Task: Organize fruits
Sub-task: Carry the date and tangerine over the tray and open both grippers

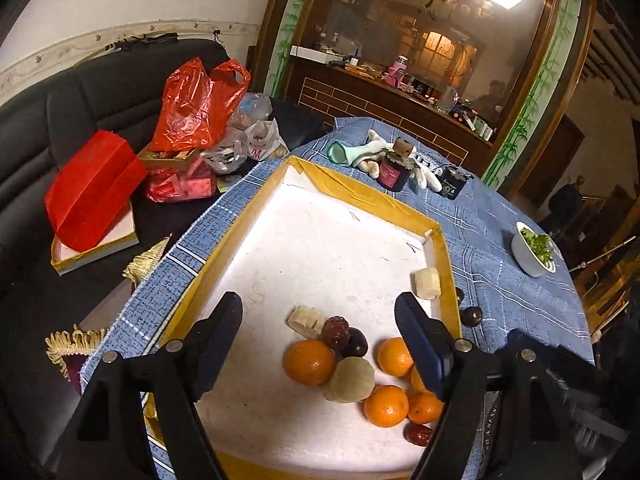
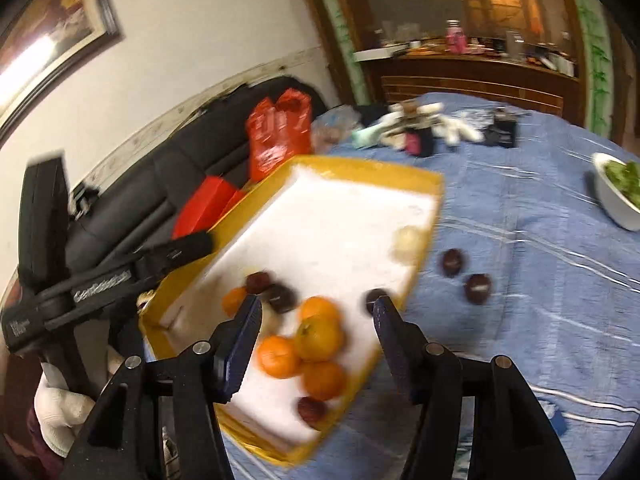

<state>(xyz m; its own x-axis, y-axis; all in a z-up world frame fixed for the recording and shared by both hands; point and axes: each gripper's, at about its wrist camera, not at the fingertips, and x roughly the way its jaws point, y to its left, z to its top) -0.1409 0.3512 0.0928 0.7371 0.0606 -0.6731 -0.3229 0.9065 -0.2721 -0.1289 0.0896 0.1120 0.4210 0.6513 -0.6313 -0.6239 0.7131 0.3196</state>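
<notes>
Surface: I see a table under a blue checked cloth, with a white foam tray edged in yellow tape as my landmark. Behind the tray: a black sofa with red bags, and a wooden counter.

Fruit: oranges, a red date and pale peeled pieces cluster at the tray's near end. Two dark fruits lie on the cloth just right of the tray.

My left gripper and right gripper are both spread, grasping nothing.

Only the right view, blurred, shows the left gripper from outside, left of the tray, plus a white-gloved hand.
</notes>
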